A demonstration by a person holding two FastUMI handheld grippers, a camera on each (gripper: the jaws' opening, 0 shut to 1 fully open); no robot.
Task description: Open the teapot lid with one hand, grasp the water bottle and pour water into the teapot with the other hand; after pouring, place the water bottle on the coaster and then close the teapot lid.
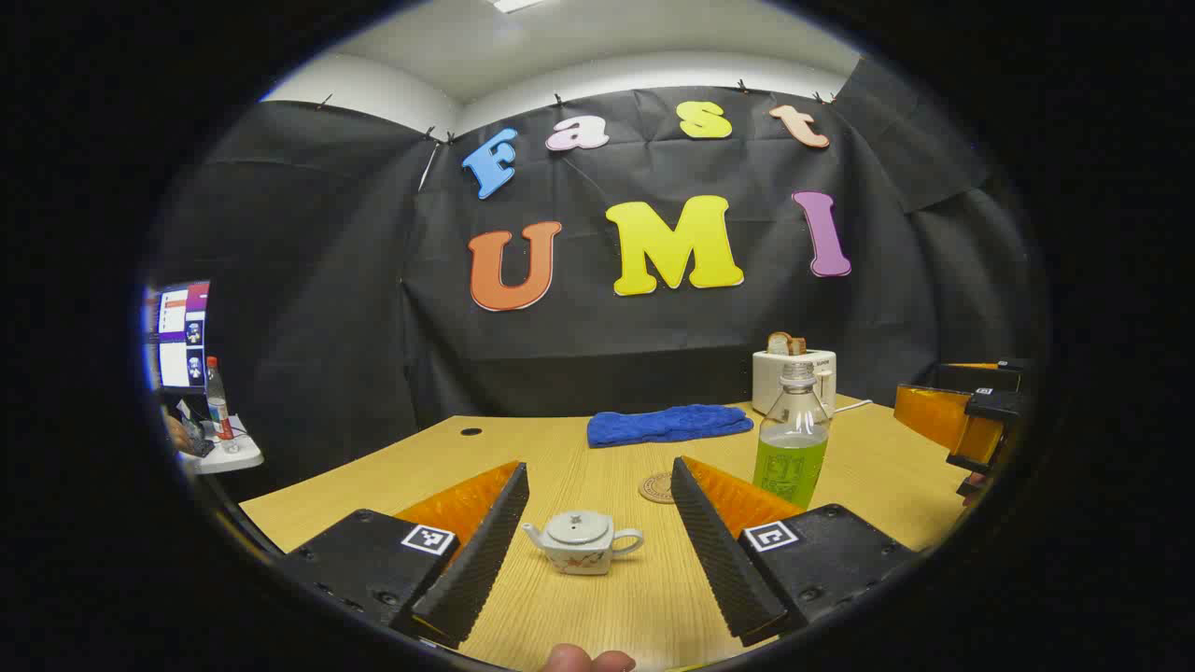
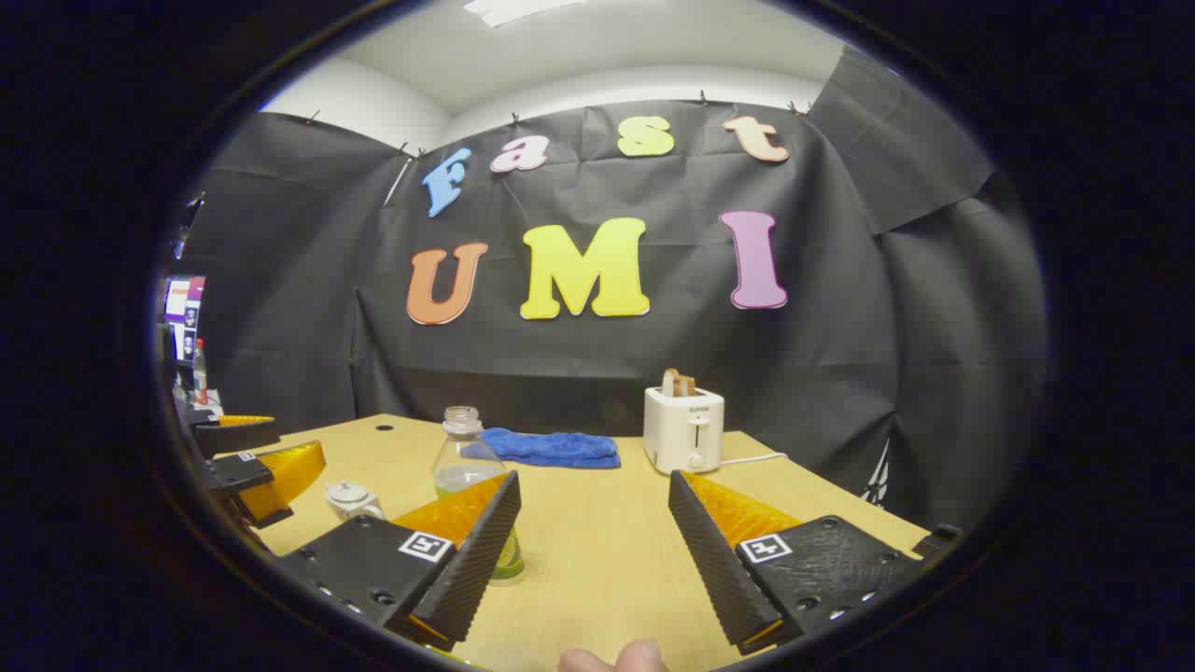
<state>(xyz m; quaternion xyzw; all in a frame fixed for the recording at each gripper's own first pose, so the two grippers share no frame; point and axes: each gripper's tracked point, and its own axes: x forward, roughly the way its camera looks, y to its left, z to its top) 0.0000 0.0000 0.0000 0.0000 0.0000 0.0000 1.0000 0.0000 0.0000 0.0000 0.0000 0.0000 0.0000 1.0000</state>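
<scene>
- Left gripper point(image 1: 597, 532): fingers wide apart, framing the small white ceramic teapot point(image 1: 581, 541) on the wooden table point(image 1: 579, 448); lid on. Centre on the knob, apparently small; lift straight.
- Right gripper point(image 2: 593, 551): fingers apart, clear plastic bottle of green liquid point(image 2: 464, 467) just beyond its left finger.
- Round woven coaster point(image 1: 658, 487): behind teapot.

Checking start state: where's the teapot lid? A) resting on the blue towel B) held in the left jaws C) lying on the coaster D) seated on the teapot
D: in the left gripper view the grey lid sits closed on the small white ceramic teapot, which stands on the wooden table between the open left gripper jaws, untouched.
</scene>
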